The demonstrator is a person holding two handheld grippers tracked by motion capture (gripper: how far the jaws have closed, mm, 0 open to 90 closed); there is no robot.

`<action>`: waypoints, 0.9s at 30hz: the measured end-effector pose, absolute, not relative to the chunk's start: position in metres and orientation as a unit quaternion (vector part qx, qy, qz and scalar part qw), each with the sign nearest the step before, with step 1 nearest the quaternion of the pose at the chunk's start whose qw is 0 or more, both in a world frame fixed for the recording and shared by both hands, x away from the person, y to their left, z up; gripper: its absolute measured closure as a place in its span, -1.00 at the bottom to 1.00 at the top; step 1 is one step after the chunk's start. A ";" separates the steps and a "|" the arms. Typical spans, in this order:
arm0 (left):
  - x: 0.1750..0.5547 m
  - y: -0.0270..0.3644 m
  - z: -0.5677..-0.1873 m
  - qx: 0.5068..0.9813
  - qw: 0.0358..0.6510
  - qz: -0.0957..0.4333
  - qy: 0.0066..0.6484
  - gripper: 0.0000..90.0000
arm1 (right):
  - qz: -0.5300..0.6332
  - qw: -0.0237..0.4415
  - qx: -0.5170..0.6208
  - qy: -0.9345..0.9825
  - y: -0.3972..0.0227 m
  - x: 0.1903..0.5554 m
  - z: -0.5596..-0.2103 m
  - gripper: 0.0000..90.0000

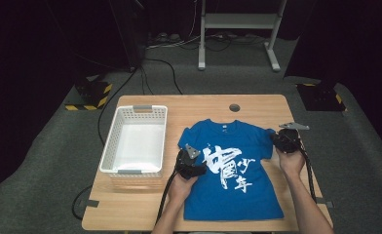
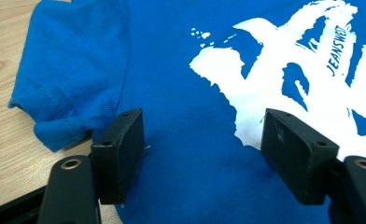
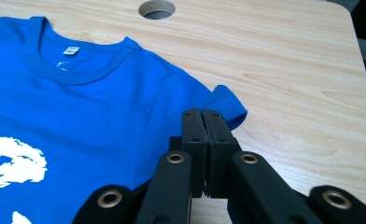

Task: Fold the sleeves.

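While blue T-shirt (image 1: 233, 170) lies flat on desk (image 1: 257, 105): right gripper (image 3: 203, 116) jaws pinched shut at sleeve (image 3: 225, 105); left gripper (image 2: 202, 140) jaws open over chest; lift sleeve gently, fold inward; keep hem still.

From my right gripper (image 3: 203, 114) I see both black jaws pressed flat together at the sleeve (image 3: 225, 105) of the blue T-shirt (image 3: 92, 121); whether any cloth is pinched between them I can't tell. The shirt lies flat on the wooden table (image 3: 288, 70), collar (image 3: 80, 70) and its small label (image 3: 70, 50) facing up; a round hole (image 3: 156, 8) sits in the tabletop beyond the collar.
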State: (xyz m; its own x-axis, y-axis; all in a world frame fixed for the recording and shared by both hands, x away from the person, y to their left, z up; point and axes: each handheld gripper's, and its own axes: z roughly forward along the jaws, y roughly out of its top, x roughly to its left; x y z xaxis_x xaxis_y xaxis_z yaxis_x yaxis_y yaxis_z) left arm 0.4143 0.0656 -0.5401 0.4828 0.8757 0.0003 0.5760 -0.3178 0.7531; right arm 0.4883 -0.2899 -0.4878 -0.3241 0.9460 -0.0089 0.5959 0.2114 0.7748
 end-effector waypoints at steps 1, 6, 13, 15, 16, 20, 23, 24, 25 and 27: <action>0.414 0.066 -0.540 0.784 0.356 0.210 0.463 -0.32 | 0.346 0.253 0.522 0.738 -0.288 0.488 -0.487 0.98; 0.414 0.066 -0.540 0.784 0.356 0.210 0.463 -0.32 | 0.351 0.257 0.512 0.741 -0.281 0.486 -0.483 0.98; 0.414 0.066 -0.540 0.783 0.356 0.211 0.464 -0.33 | 0.356 0.255 0.497 0.749 -0.272 0.486 -0.476 0.98; 0.414 0.066 -0.540 0.784 0.356 0.211 0.464 -0.33 | 0.360 0.253 0.493 0.750 -0.270 0.486 -0.475 0.98; 0.414 0.066 -0.540 0.783 0.356 0.210 0.464 -0.33 | 0.361 0.254 0.491 0.751 -0.269 0.487 -0.474 0.98; 0.414 0.066 -0.540 0.784 0.356 0.210 0.463 -0.33 | 0.366 0.253 0.488 0.751 -0.265 0.486 -0.471 0.98; 0.414 0.066 -0.540 0.784 0.356 0.210 0.464 -0.33 | 0.364 0.253 0.483 0.755 -0.262 0.486 -0.471 0.98; 0.414 0.066 -0.540 0.784 0.356 0.210 0.464 -0.33 | 0.365 0.252 0.483 0.755 -0.262 0.486 -0.470 0.98; 0.414 0.066 -0.540 0.784 0.356 0.210 0.464 -0.33 | 0.366 0.251 0.483 0.755 -0.261 0.486 -0.470 0.98; 0.414 0.066 -0.540 0.784 0.356 0.210 0.464 -0.33 | 0.365 0.250 0.480 0.758 -0.259 0.486 -0.470 0.98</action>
State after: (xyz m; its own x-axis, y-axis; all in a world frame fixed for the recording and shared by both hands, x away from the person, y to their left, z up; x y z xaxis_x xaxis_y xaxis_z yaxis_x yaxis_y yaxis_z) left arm 0.4144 0.0657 -0.5401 0.4812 0.8766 -0.0008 0.5777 -0.3164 0.7524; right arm 0.4863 -0.2594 -0.4699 -0.4141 0.9098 -0.0282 0.5454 0.2728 0.7925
